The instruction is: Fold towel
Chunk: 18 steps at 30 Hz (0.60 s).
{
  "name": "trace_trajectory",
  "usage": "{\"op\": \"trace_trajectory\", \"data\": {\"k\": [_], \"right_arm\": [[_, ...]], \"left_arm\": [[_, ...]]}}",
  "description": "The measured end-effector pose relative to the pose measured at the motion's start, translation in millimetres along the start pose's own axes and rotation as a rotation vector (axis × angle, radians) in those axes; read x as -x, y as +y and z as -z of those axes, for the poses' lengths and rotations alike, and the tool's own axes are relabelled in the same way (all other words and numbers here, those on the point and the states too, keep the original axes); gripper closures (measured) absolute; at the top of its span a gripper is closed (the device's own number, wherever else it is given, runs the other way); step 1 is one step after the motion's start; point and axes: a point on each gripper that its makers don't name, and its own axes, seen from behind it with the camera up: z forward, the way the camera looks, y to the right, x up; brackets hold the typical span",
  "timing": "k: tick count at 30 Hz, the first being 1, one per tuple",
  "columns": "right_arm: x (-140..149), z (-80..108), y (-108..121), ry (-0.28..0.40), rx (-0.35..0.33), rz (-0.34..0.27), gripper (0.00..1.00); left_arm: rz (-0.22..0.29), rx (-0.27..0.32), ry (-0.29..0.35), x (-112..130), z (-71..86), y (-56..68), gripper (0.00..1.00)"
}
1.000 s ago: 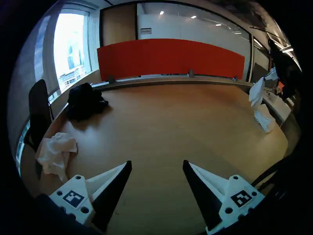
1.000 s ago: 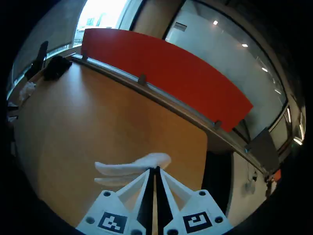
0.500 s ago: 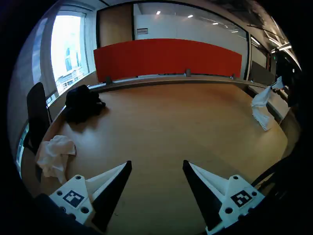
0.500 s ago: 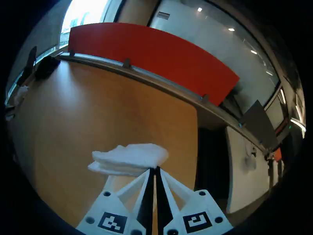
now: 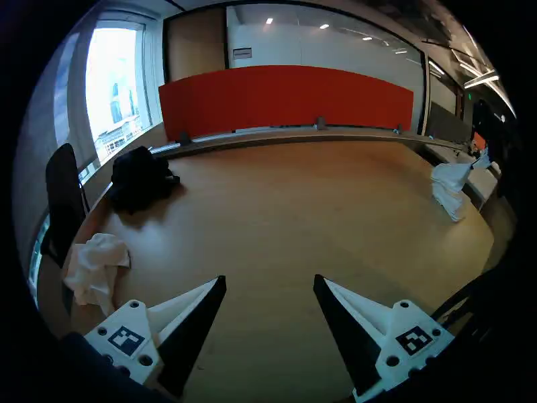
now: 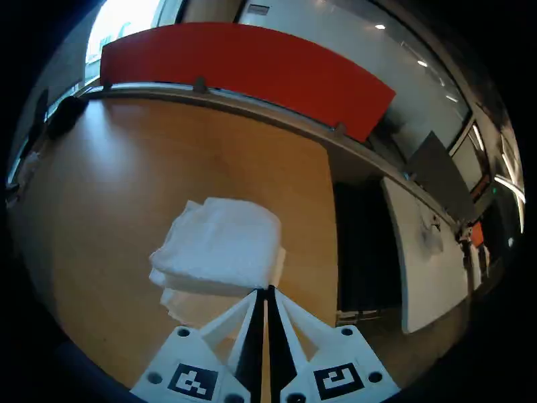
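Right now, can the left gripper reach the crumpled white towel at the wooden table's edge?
Probably yes: the left gripper is open, with bare wooden table between it and the crumpled white towel.

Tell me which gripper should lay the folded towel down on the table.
Right. The right gripper is shut on the white towel over the wooden table. The left gripper hangs open over bare wood, far from that towel.
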Motion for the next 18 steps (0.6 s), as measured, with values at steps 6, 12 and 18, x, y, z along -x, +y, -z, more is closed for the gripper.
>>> {"op": "trace_trajectory", "data": {"k": [6,12,18], "right_arm": [[19.7,-4.0,-0.2,-0.029,0.004,-0.021,0.97],[38.2,-8.4,-0.8,-0.061,0.008,-0.04,0.97],[50.9,-12.3,-2.1,-0.079,0.009,-0.07,0.97]], "left_arm": [[-0.003,-0.001,-0.003,1.5,0.7,0.4,0.03],[-0.004,-0.003,-0.005,2.9,1.4,-0.1,0.03],[-0.004,-0.006,-0.007,2.5,2.2,-1.3,0.03]]}}
